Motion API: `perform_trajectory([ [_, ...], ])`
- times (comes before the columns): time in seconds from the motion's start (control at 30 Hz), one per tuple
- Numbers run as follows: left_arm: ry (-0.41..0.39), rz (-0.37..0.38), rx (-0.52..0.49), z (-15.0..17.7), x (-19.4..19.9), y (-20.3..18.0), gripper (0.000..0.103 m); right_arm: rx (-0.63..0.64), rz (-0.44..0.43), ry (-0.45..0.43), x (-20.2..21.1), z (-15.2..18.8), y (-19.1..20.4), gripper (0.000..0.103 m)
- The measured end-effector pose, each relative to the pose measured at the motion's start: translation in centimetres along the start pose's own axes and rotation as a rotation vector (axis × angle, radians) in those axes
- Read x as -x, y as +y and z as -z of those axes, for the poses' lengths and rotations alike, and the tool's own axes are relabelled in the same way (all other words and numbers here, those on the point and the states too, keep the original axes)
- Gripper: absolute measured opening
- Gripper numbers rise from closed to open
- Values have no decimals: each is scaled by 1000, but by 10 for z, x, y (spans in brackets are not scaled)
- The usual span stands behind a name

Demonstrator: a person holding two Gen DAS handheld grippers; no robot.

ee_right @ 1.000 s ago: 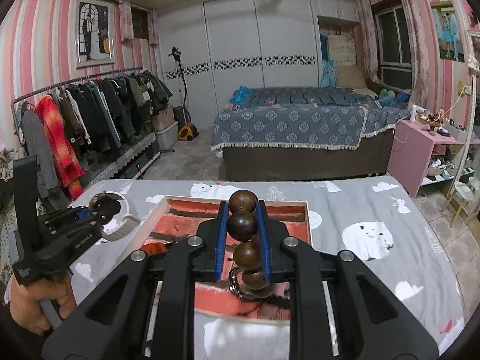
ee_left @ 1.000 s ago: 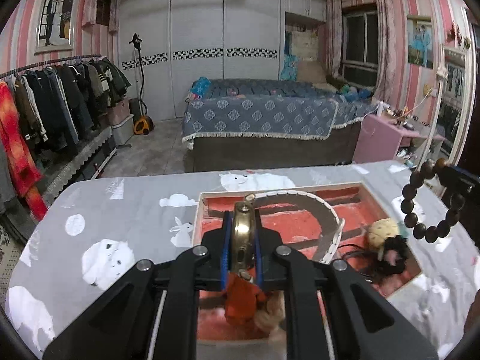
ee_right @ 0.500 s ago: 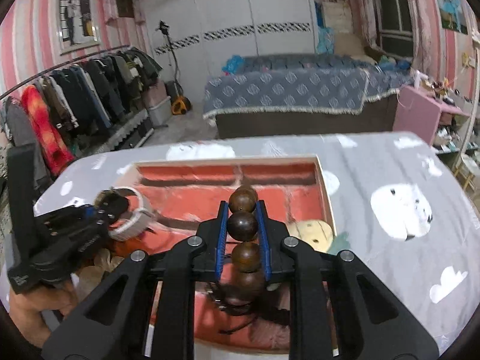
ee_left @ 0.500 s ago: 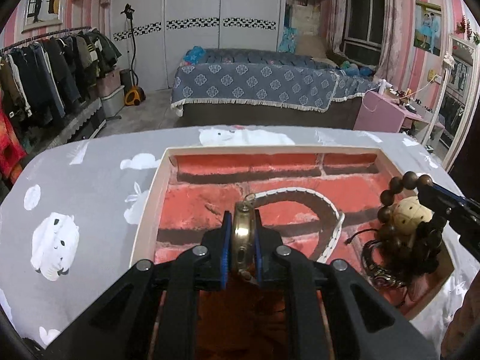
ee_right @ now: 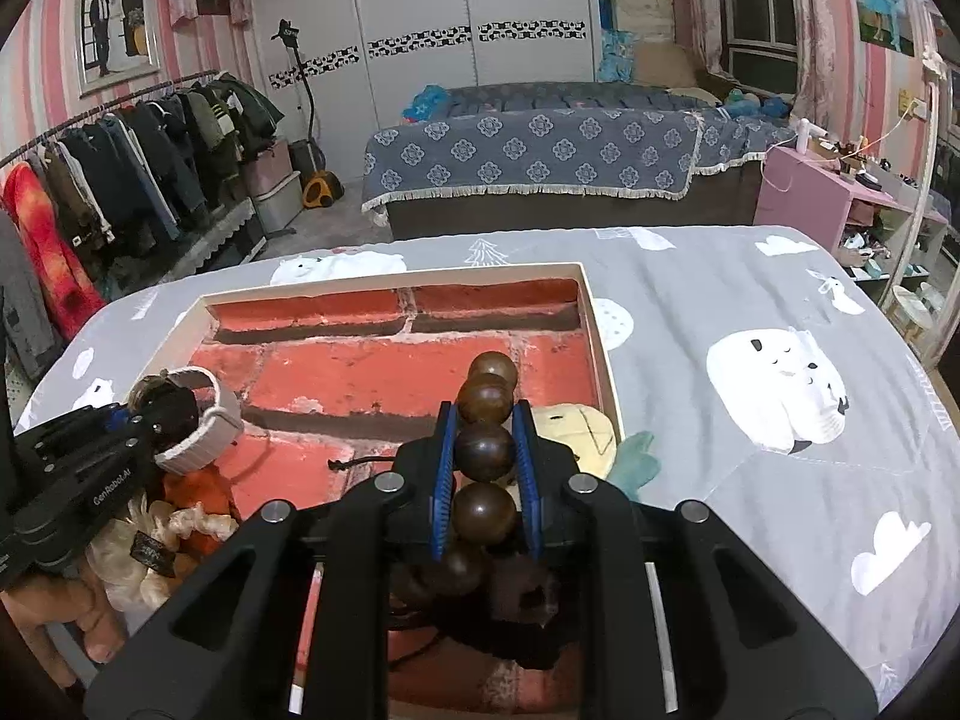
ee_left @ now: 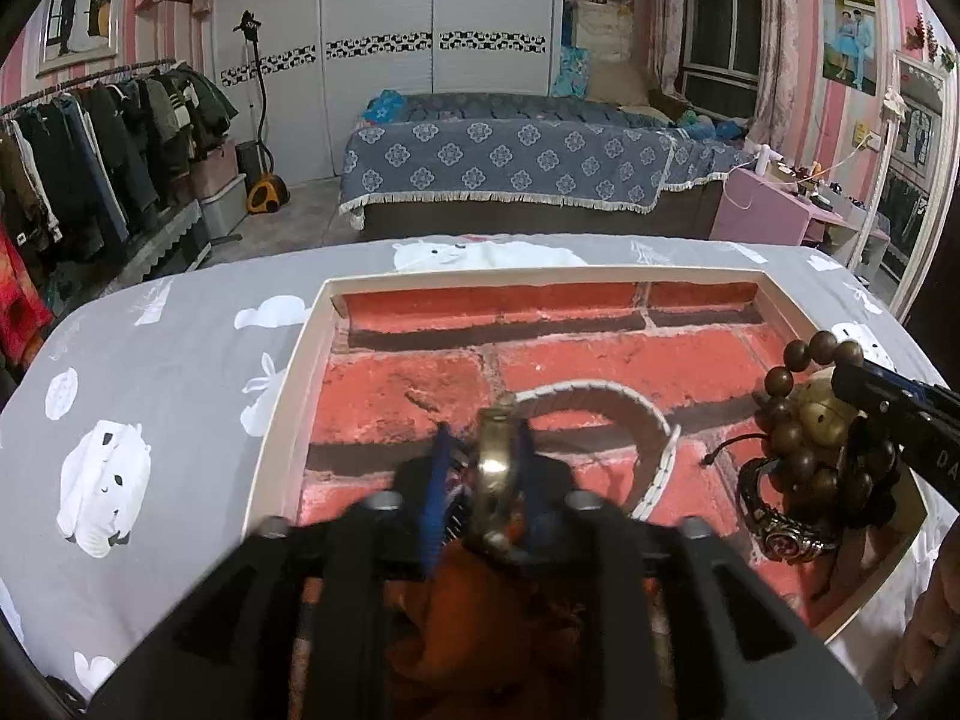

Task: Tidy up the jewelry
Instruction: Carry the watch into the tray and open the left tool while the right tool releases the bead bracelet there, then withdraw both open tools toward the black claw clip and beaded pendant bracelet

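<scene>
Lowering jewelry into the brick-lined tray (ee_left: pixel 282 420): the left gripper (ee_left: pixel 480 468) fingers are opening around the watch (ee_left: pixel 600 420); the right gripper (ee_right: pixel 483 462) fingers pinch the bead bracelet (ee_right: pixel 485 444), next to release.

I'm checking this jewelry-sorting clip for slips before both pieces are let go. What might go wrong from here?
1. The left gripper, its jaws opening, has the white-strapped gold watch between them on edge; it may tip onto the orange fabric piece beneath.
2. The right gripper pinches only one bead of the dark wooden bead bracelet; the hanging loop could snag the metal-link watch below.
3. That corner of the brick-patterned tray is crowded.
</scene>
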State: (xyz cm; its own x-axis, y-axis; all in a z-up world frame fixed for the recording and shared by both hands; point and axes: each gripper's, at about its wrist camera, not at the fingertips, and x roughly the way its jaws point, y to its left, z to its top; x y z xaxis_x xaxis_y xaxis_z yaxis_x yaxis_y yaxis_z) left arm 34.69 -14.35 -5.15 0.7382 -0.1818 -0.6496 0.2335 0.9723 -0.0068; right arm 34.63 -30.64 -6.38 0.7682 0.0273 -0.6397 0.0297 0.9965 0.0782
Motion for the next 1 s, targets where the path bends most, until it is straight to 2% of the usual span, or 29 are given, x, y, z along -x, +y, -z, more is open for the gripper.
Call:
perform_trajectory([
  [0.03,-9,-6,2,0,2,0,51,-2,-1,-3,0,0,-1,22],
  [0.07,-23,-4,9,-1,5,2,56,-3,-4,-6,1,0,-2,22],
  [0.13,-32,-2,16,-3,9,3,55,-7,-11,-10,3,-2,-2,23],
  [0.27,-53,4,29,-7,17,5,55,-4,-6,-46,15,-4,-2,37],
  [0.67,-126,2,34,-19,55,8,55,25,1,-128,53,-16,-2,41],
  [0.73,-143,-4,38,-22,68,11,55,37,-6,-152,65,-21,2,41],
  [0.8,-159,-9,37,-23,82,14,59,63,-5,-191,82,-25,9,49],
  [0.87,-186,-23,30,-20,100,19,63,77,-11,-220,98,-25,14,52],
  [1.0,-268,-51,13,2,150,31,63,94,-33,-245,132,-15,25,54],
])
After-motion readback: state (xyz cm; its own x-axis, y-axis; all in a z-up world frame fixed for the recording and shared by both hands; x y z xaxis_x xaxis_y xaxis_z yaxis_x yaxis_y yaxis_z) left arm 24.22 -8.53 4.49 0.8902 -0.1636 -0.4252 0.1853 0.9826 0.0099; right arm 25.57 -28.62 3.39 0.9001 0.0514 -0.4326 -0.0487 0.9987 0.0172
